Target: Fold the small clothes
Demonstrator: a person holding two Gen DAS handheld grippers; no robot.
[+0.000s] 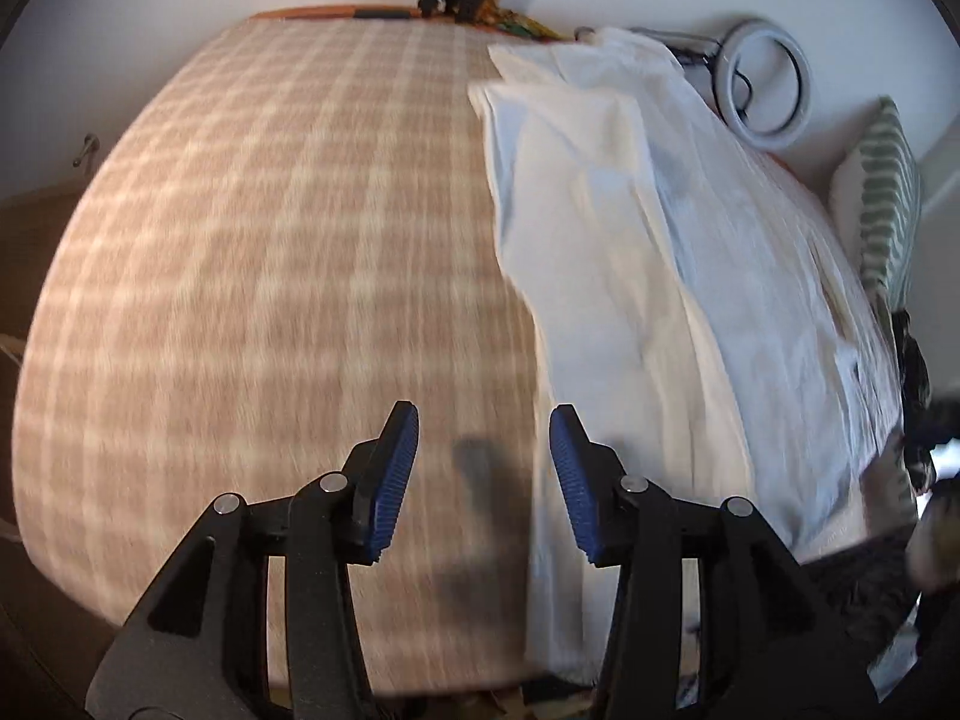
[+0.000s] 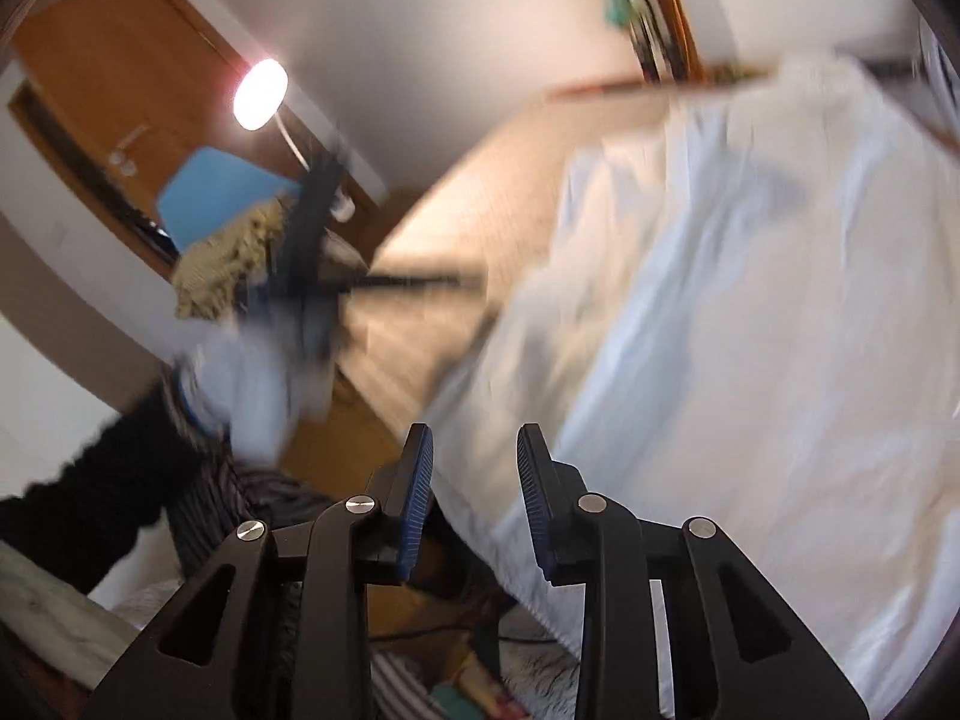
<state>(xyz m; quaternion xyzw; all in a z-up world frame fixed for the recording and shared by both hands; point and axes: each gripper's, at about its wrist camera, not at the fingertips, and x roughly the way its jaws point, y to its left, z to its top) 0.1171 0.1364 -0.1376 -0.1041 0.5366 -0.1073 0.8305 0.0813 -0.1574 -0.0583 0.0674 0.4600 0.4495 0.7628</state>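
Both grippers stand clear of the work, probably between grips. The left gripper (image 1: 483,480) has its jaws apart with nothing between them; the garment (image 1: 630,252) starts at its right finger and runs ahead and right over the checked cover (image 1: 240,270). The right gripper (image 2: 474,504) is likewise parted and empty, the garment's edge just beyond its fingertips. The garment is white, creased and partly doubled over, with one long fold edge; motion blur hides finer detail.

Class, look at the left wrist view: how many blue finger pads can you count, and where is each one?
2. One blue pad is left of centre at the bottom; the other blue pad is right of centre, in front of the white garment. Nothing sits between them.
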